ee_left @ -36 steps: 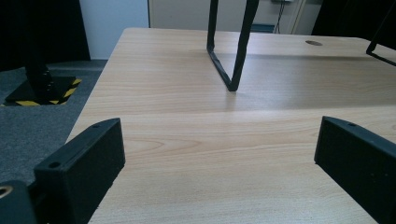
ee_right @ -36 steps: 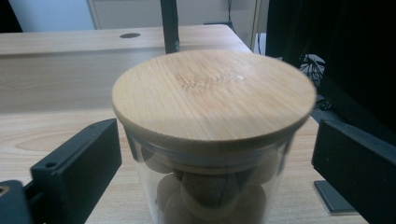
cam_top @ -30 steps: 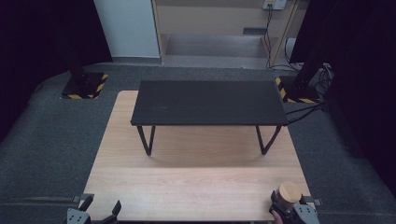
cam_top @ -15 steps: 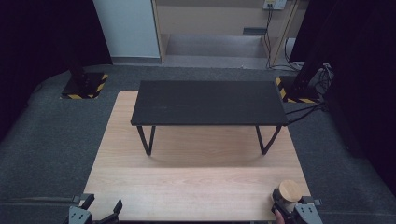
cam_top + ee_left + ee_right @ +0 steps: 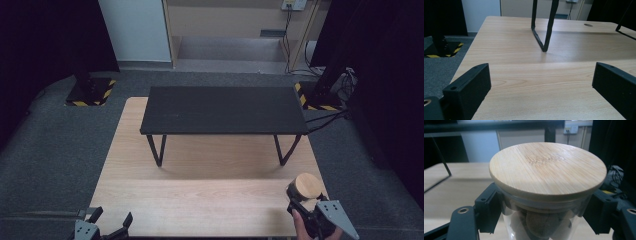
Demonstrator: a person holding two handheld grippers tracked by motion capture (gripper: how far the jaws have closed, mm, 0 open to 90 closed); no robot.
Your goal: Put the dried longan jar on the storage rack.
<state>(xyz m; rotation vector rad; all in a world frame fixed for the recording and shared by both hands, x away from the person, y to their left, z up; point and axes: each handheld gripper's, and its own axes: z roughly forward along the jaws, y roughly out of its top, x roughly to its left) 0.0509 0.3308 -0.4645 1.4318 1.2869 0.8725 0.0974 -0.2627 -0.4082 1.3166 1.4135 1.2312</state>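
A glass jar [image 5: 306, 186] with a round bamboo lid [image 5: 547, 167] and brown lumps inside is held at the near right corner of the wooden board [image 5: 200, 200]. My right gripper [image 5: 302, 199] is shut on the jar's glass just under the lid, with one black jaw pressed on each side in the right gripper view [image 5: 541, 220]. A hand holds this gripper from below. At the near left edge, my left gripper [image 5: 110, 218] stands open, low over the board. Nothing lies between its jaws in the left gripper view [image 5: 541, 85].
A low black table [image 5: 222, 110] on thin bent metal legs [image 5: 544, 32] stands across the far half of the board. Dark carpet surrounds the board. Black posts on yellow-striped bases [image 5: 90, 92] stand at the far left and far right, and cables [image 5: 325, 117] trail at the right.
The right gripper has lifted the jar, which now sits higher in the high view and looks larger. The left gripper has stayed where it was.
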